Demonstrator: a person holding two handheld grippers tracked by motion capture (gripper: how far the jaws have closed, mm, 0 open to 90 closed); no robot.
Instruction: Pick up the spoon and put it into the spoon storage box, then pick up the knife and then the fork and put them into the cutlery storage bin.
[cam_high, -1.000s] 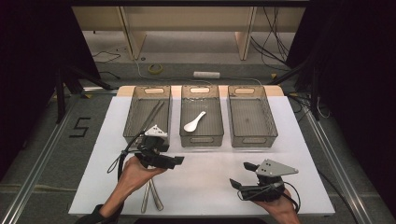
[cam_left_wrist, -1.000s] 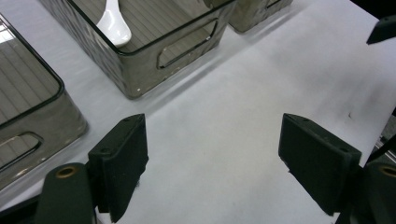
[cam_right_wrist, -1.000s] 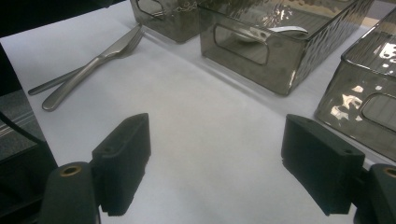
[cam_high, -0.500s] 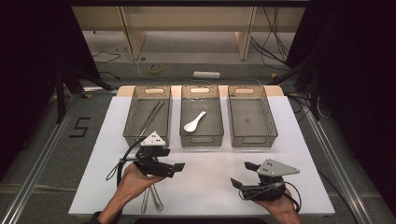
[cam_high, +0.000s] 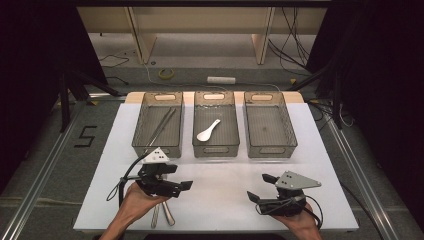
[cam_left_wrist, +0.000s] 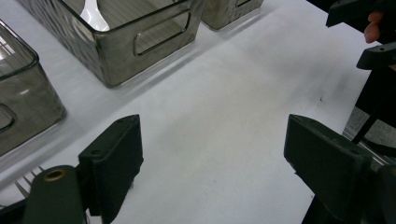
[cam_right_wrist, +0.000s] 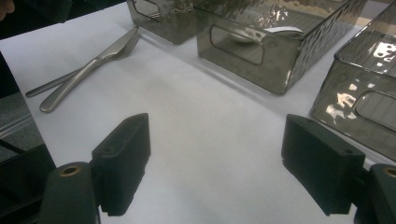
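While wide open, left gripper (cam_high: 186, 185) jaws over cutlery (cam_high: 162, 215), not touching.

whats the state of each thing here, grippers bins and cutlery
left gripper: open, holding nothing, above the cutlery on the table
right gripper: open, holding nothing
left bin: upright, holds chopsticks
middle bin: upright, holds a white spoon
right bin: upright, looks empty
fork: lying flat on the table, outside the bins
second metal utensil: lying flat, crossing the fork's handle
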